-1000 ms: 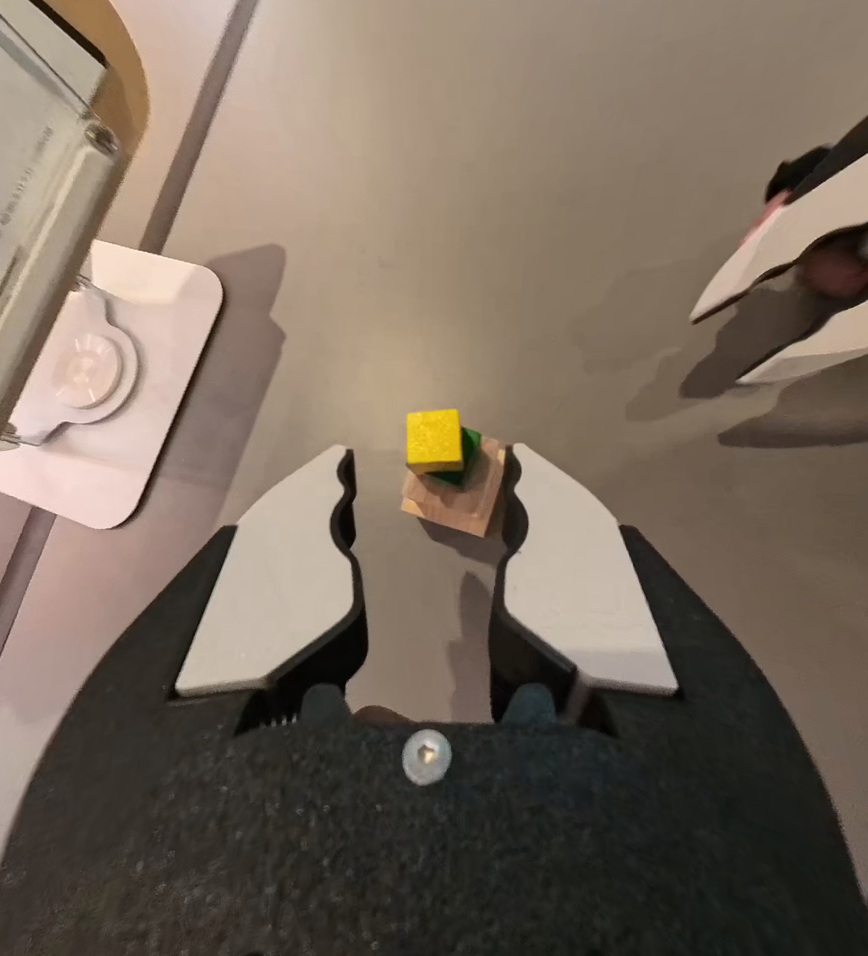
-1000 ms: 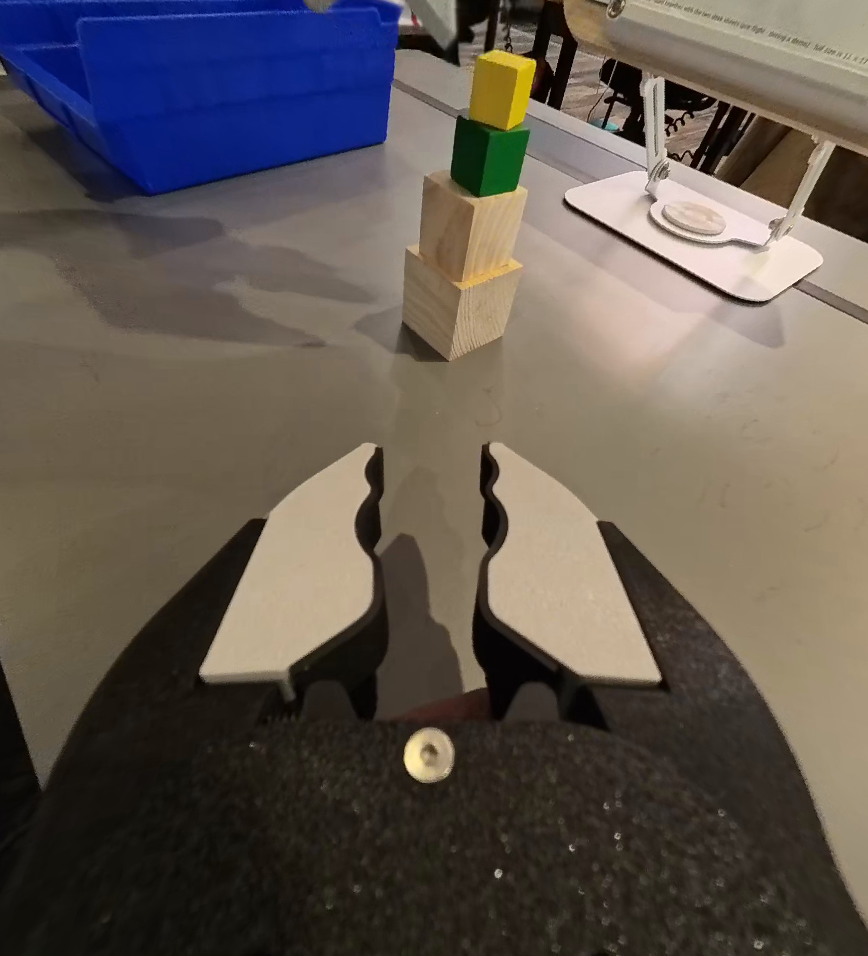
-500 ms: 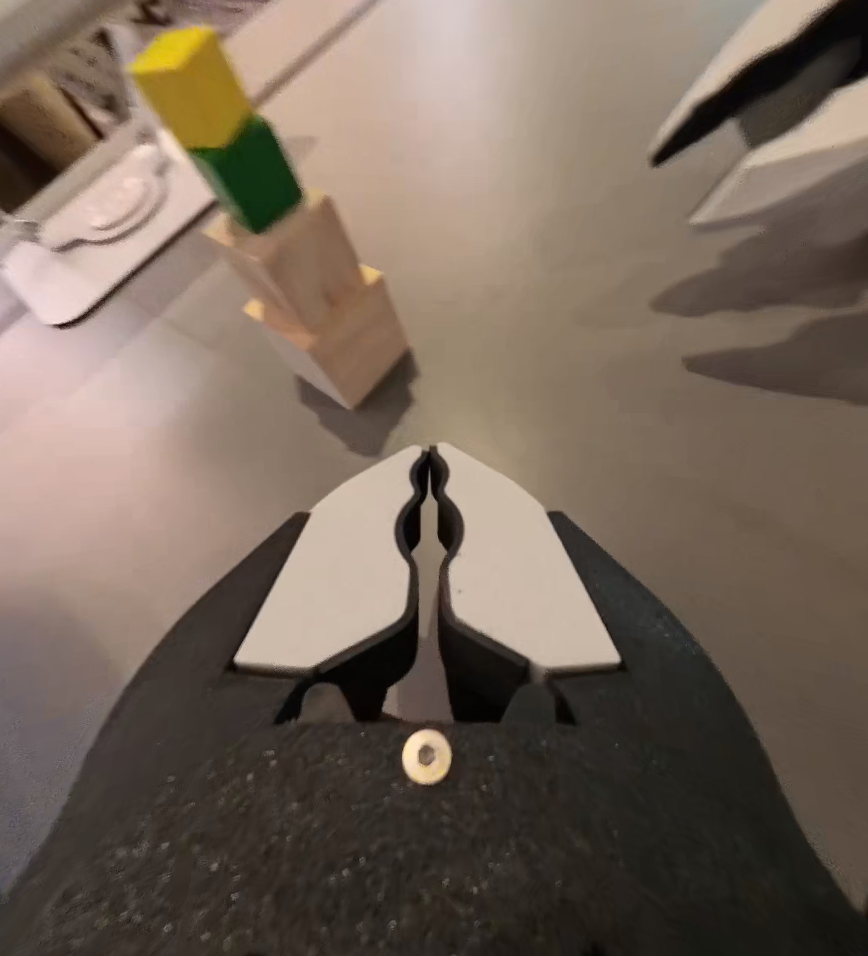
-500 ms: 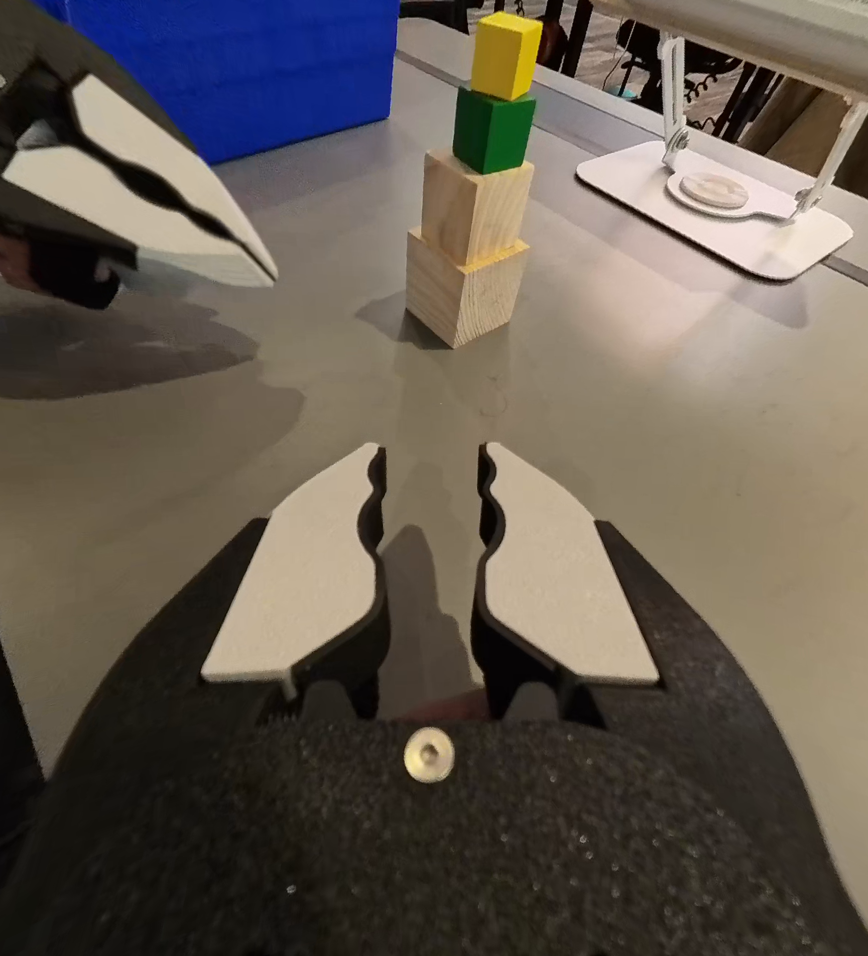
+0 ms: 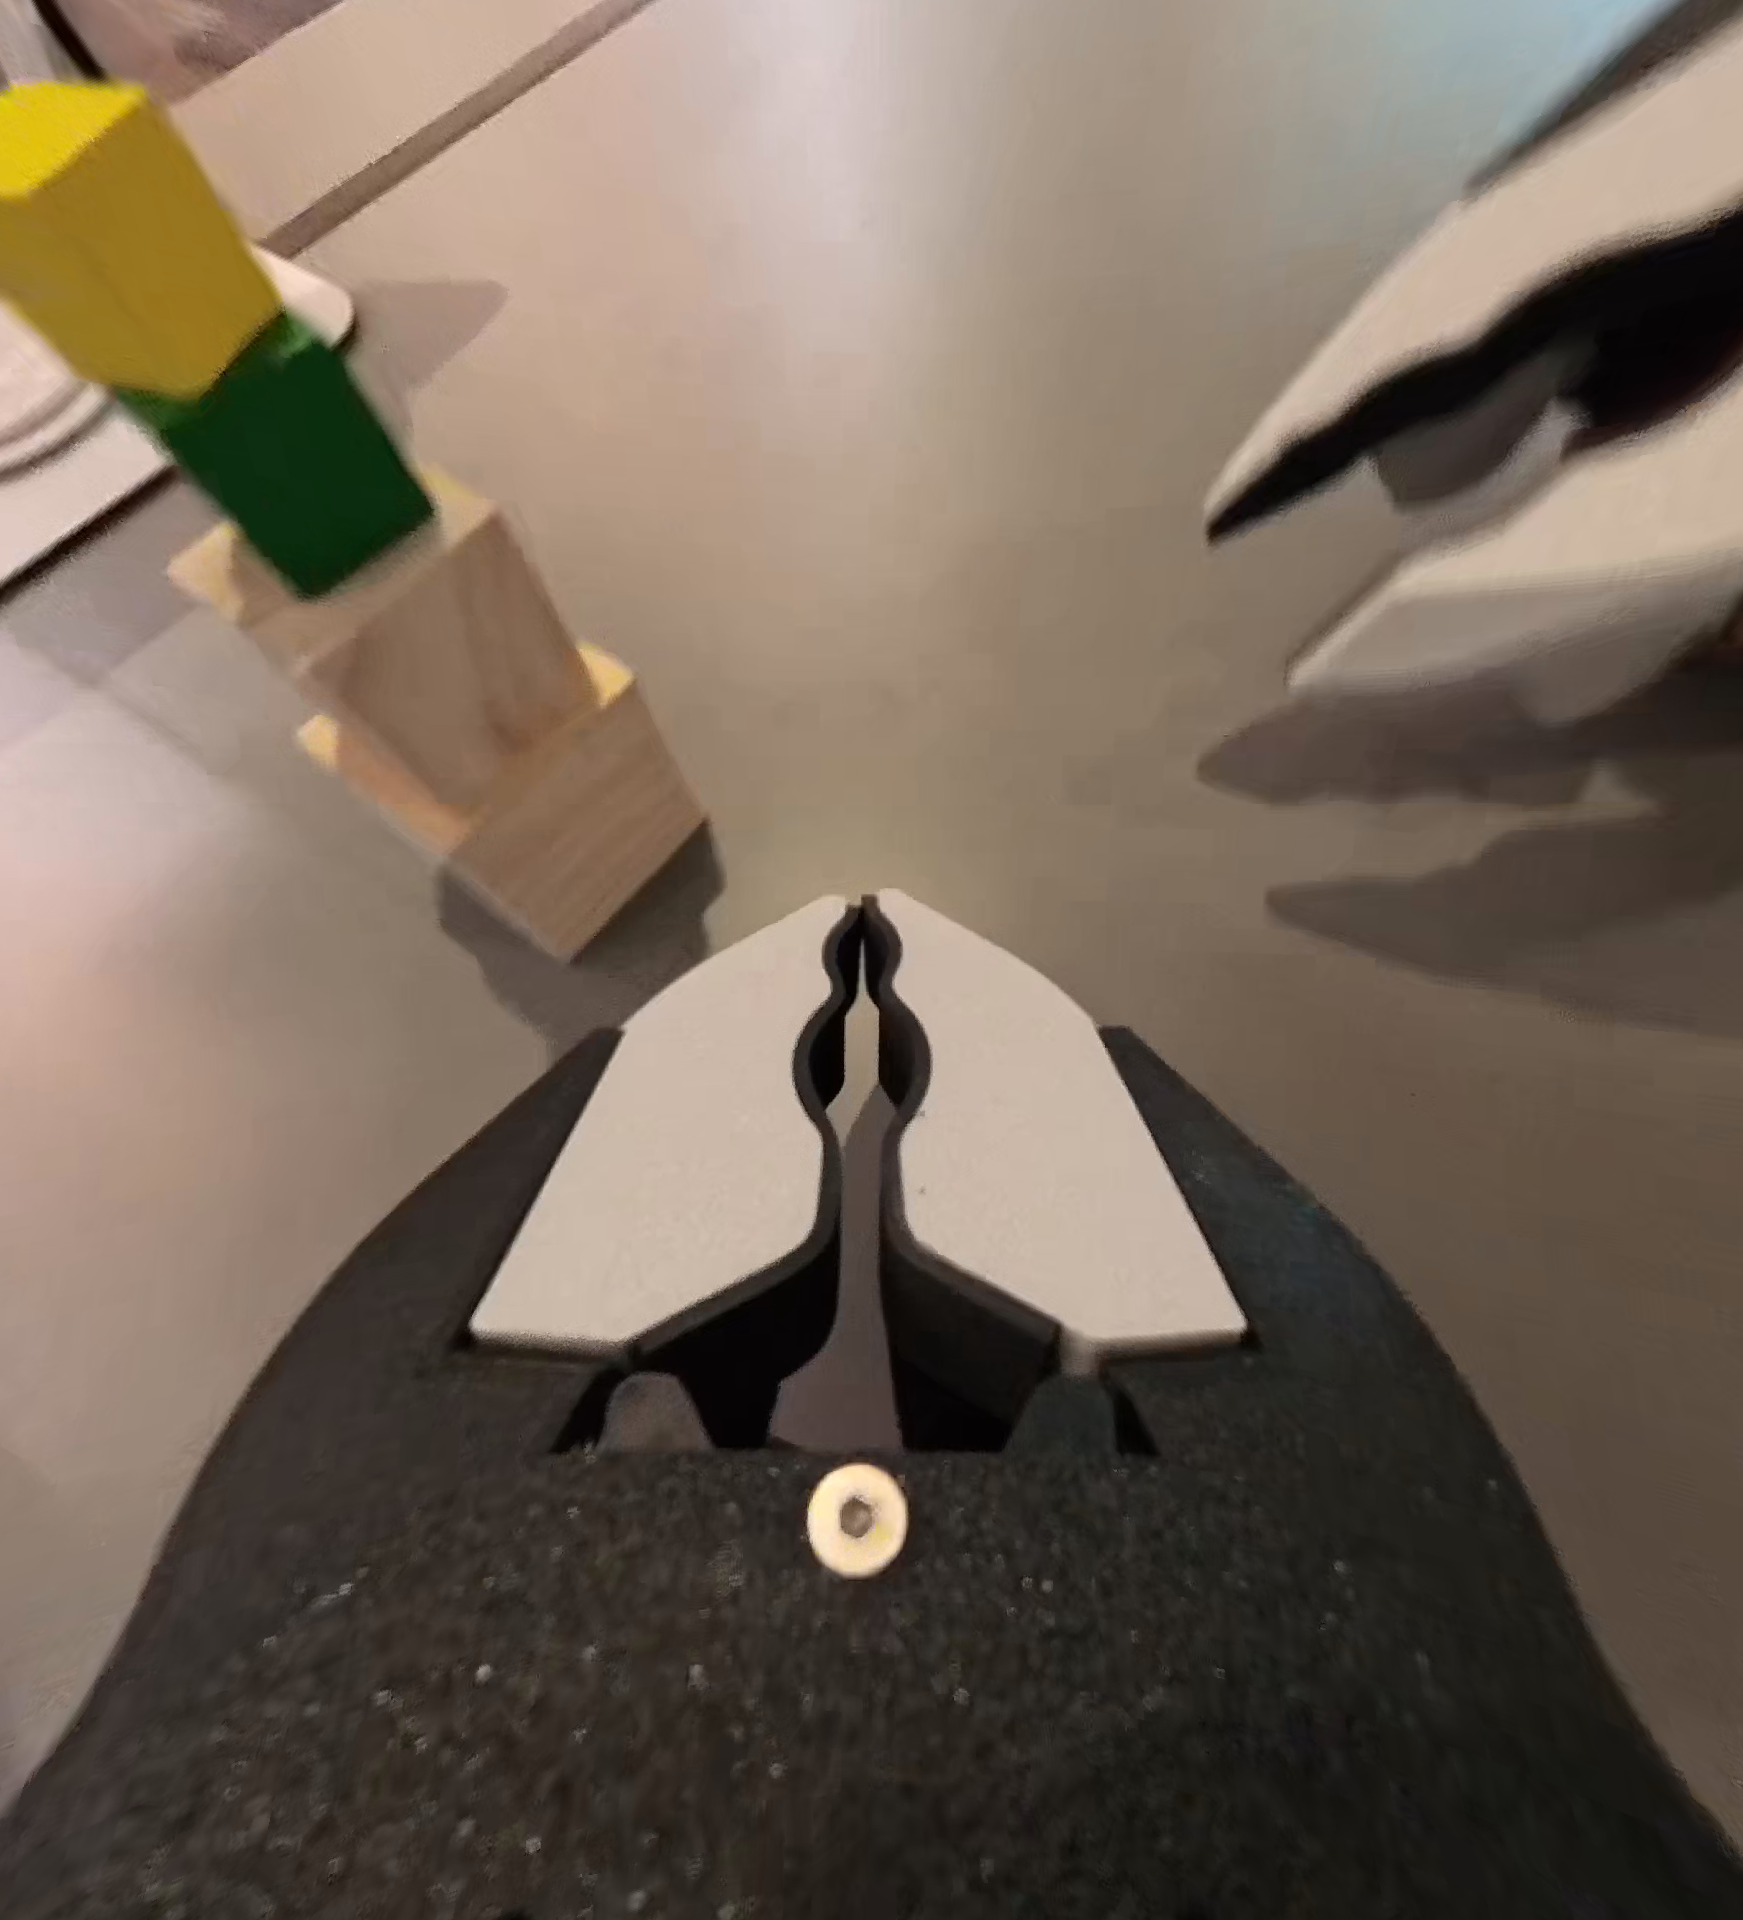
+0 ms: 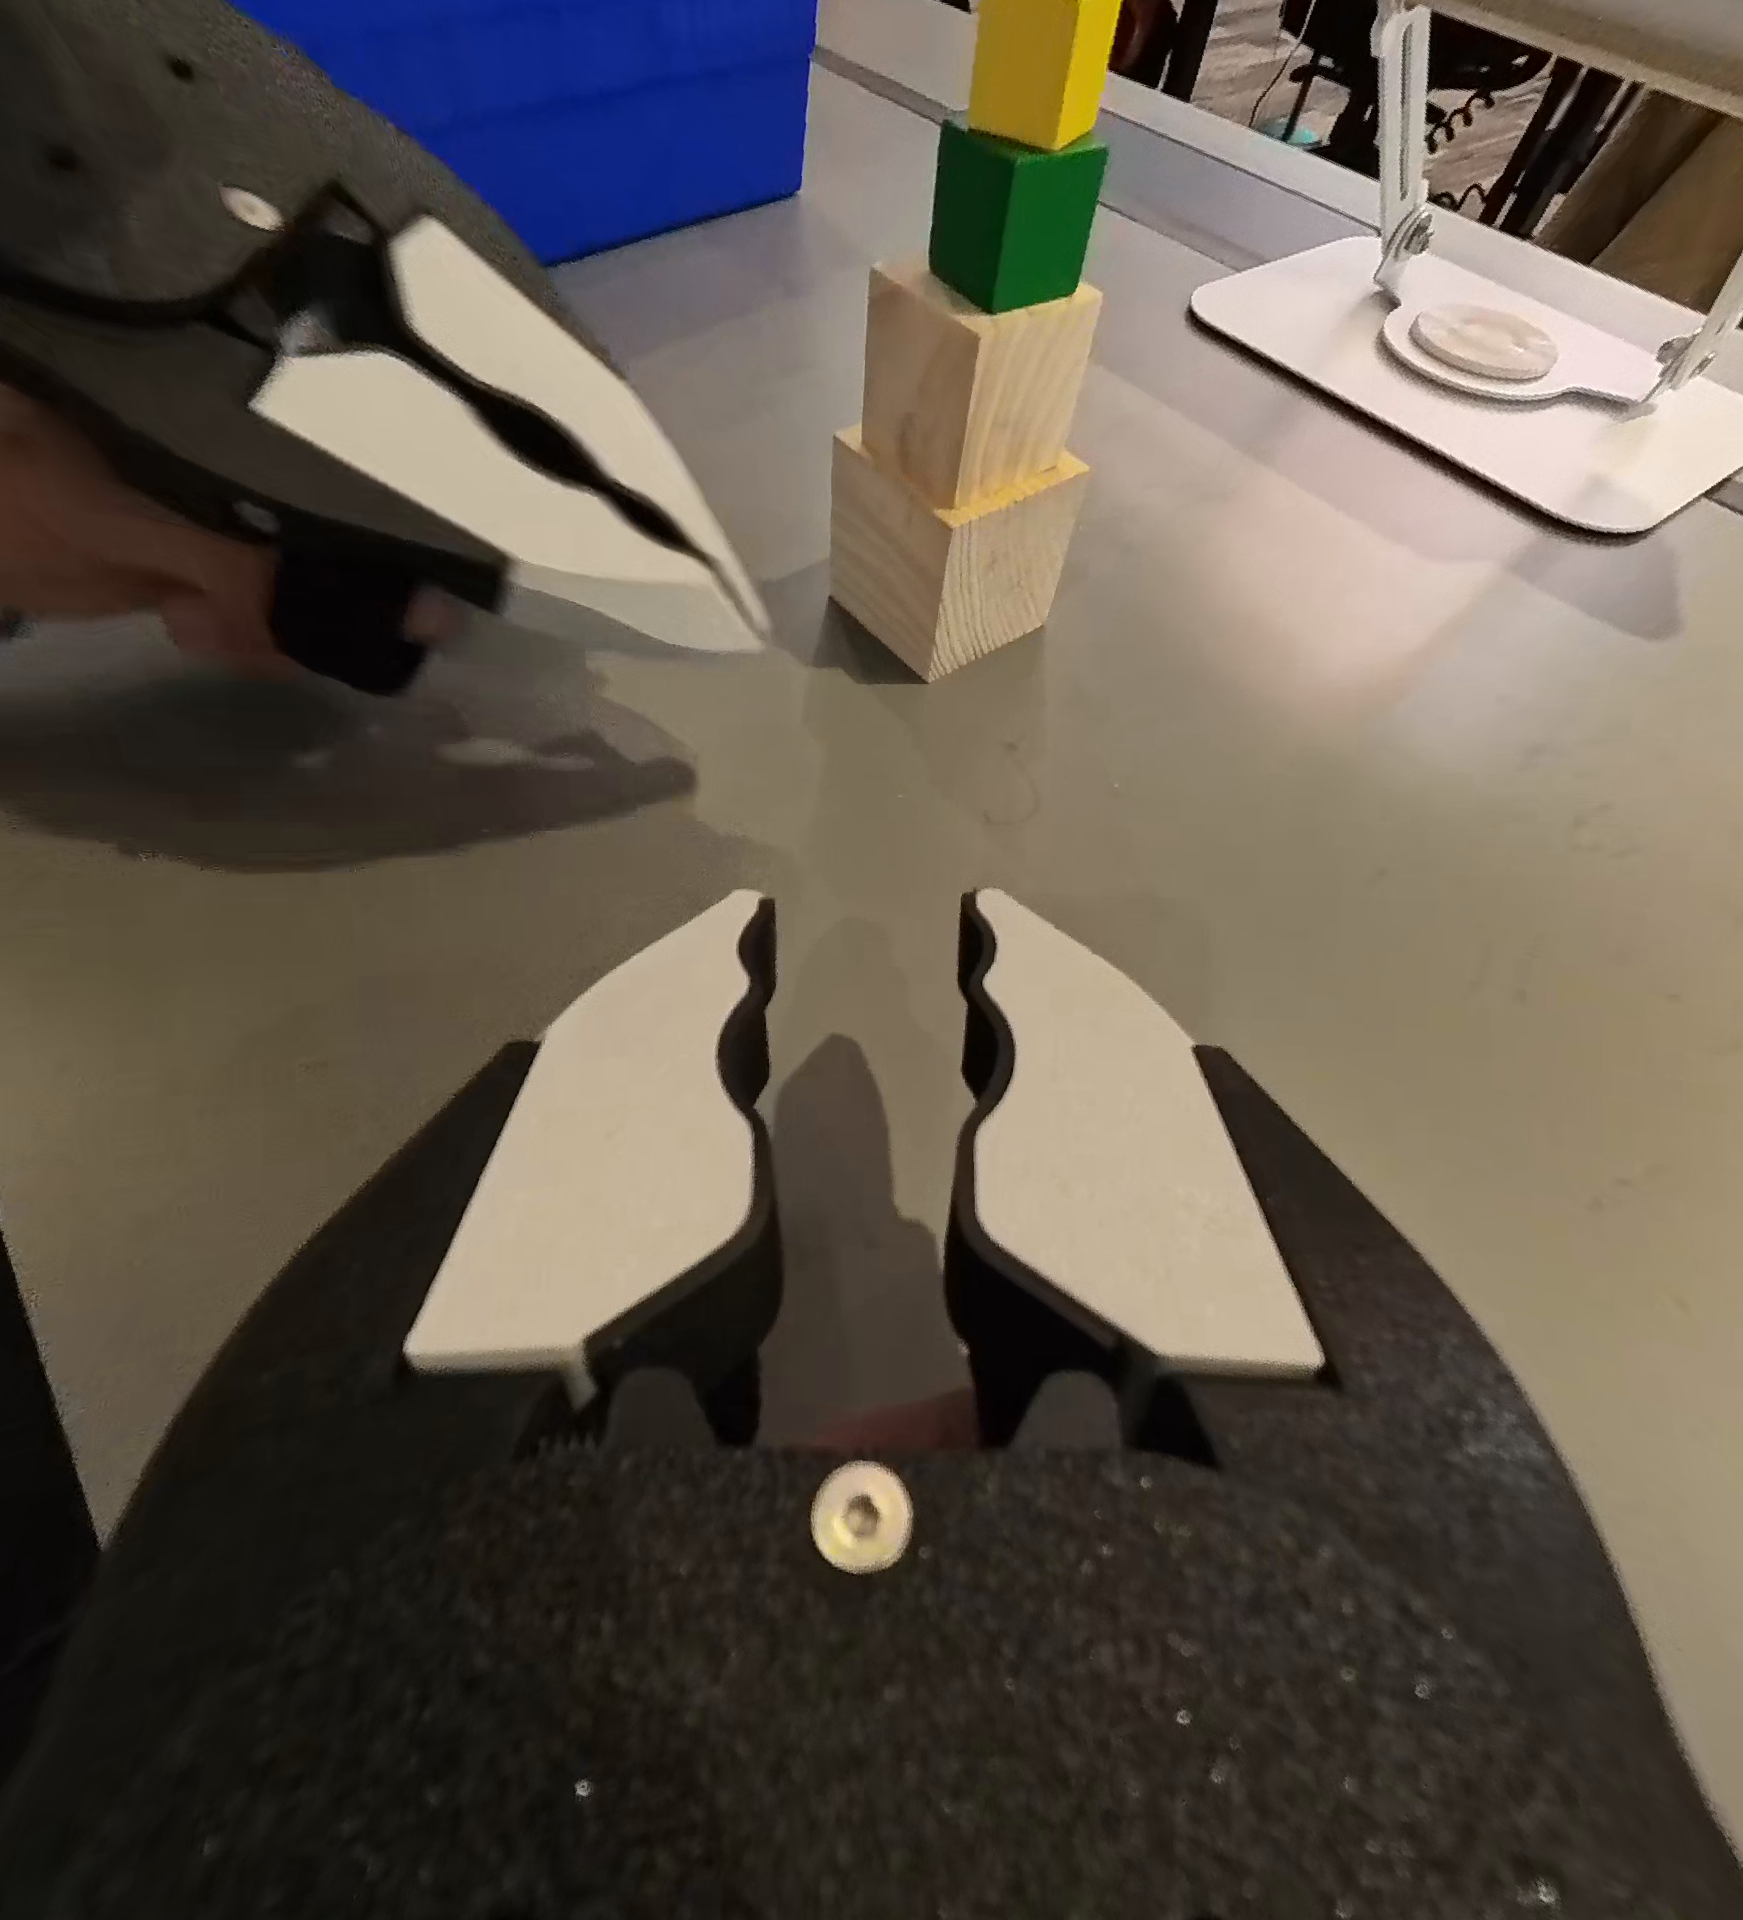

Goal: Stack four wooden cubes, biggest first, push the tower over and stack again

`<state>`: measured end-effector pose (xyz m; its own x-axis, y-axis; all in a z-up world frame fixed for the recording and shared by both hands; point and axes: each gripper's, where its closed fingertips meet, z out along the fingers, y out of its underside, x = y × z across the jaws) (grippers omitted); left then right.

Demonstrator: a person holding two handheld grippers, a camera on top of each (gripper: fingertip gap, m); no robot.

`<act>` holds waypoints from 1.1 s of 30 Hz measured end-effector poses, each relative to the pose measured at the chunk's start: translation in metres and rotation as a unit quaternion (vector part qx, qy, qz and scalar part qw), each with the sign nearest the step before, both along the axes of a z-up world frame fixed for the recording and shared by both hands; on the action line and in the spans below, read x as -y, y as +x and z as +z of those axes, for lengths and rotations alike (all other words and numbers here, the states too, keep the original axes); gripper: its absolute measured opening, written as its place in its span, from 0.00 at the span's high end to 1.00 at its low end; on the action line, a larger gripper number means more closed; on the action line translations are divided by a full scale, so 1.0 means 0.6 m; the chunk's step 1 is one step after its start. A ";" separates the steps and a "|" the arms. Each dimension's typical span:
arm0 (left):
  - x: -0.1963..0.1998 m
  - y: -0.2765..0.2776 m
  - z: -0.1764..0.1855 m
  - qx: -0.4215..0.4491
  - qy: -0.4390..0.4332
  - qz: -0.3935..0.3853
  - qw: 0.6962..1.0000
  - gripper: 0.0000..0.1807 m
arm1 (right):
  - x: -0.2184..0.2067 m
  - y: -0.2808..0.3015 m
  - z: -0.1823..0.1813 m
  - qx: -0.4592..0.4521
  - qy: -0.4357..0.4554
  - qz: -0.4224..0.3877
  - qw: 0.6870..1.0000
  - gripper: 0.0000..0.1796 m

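Grey worktop (image 5: 950,436) fills the left wrist view, where the left gripper (image 5: 864,914) has its fingers clenched on nothing, just beside the upright cube tower (image 5: 493,727). From the right wrist view, the right gripper (image 6: 865,914) hovers released, tower (image 6: 960,520) ahead, blue bin (image 6: 638,114) behind

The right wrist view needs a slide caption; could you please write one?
Shut left gripper nears the base of a four-cube tower; right gripper waits open.
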<state>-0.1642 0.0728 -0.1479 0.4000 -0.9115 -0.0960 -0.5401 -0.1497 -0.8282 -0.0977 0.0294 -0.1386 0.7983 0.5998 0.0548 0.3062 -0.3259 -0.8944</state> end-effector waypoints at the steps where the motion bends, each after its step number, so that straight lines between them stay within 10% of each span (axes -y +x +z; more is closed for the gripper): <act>1: -0.004 0.029 0.003 0.011 -0.012 0.017 1.000 1.00 | 0.000 0.001 0.002 -0.003 0.003 -0.001 1.000 0.81; 5: -0.012 0.146 0.011 0.035 -0.049 0.087 0.994 1.00 | -0.002 0.014 0.020 -0.030 0.030 -0.023 0.999 0.83; 7: -0.008 0.187 0.025 0.062 -0.057 0.107 0.991 1.00 | -0.004 0.029 0.030 -0.050 0.042 -0.048 0.997 1.00; 11: -0.026 0.197 0.031 0.067 -0.055 0.136 0.987 1.00 | -0.009 0.053 0.042 -0.100 0.047 -0.077 0.991 0.91; 19: -0.131 -0.203 0.004 0.003 0.003 0.373 0.928 1.00 | -0.010 0.048 0.034 -0.087 0.033 -0.071 0.993 0.84; 33: -0.052 -0.222 0.072 0.159 0.088 0.300 0.937 0.72 | -0.014 0.034 0.025 -0.030 0.044 -0.074 0.996 0.81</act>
